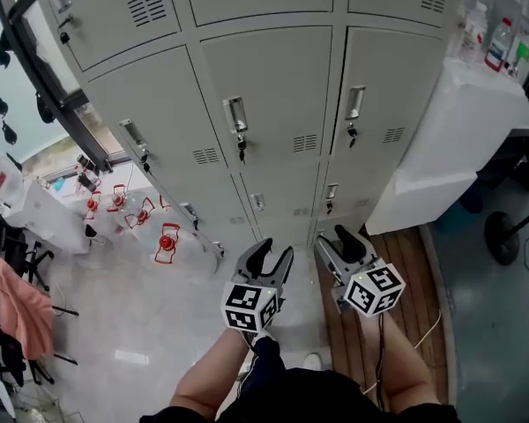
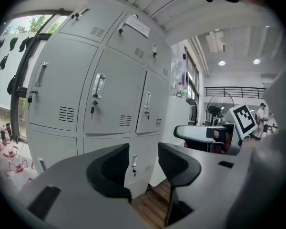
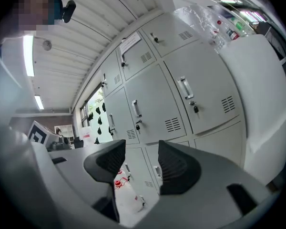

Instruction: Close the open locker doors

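Standing in front of the grey lockers (image 1: 273,95), which fill the upper half of the head view, the person holds both tools low at the bottom centre of the frame. The left gripper (image 1: 273,254) has its jaws apart with nothing between them; through the gap its own view shows only a lower locker door and the wooden floor strip (image 1: 397,263). The right gripper (image 1: 333,241), just beside it, is likewise parted and empty, and points at the bottom row. The doors in view sit flush with the cabinet, with keys hanging below the handles of the middle row. A white counter (image 1: 458,130) stands at the right, and red-topped containers (image 1: 167,241) sit on the floor at the left.
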